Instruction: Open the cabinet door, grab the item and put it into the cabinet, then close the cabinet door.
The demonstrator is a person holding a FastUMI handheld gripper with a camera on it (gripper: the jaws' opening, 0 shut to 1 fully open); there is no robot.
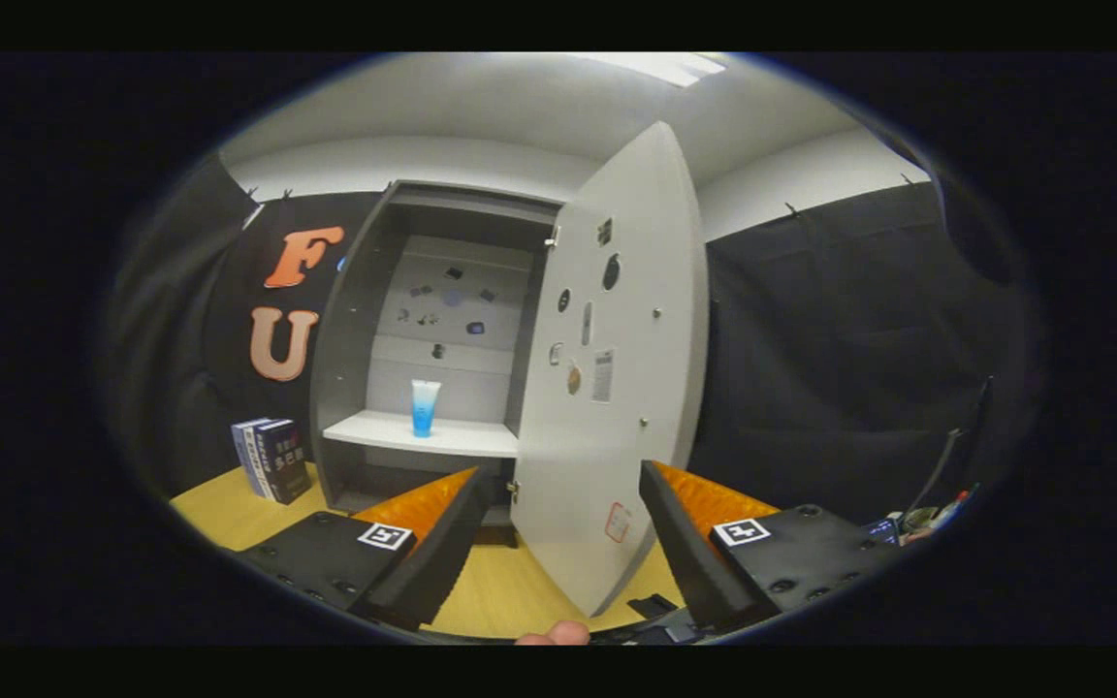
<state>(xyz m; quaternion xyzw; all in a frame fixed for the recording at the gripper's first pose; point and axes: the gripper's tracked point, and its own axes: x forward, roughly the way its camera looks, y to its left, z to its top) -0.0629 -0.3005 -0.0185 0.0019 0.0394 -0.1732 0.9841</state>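
Note:
A grey cabinet [350, 320] stands on the wooden table, its pale door [617, 388] swung wide open toward me. A blue and white tube [424, 407] stands upright on the white middle shelf [403, 433] inside. My gripper [558, 523] is open, fingers spread wide, and the door's lower edge sits between them. Neither finger touches the door or holds anything. The tube is well beyond the left finger [437, 543].
Books [271, 459] stand upright on the wooden table [229, 509] just left of the cabinet. Small stickers dot the cabinet's back panel and the door's inner face. Cables and small items [927, 514] lie at the far right. A fingertip [556, 635] of the person shows below.

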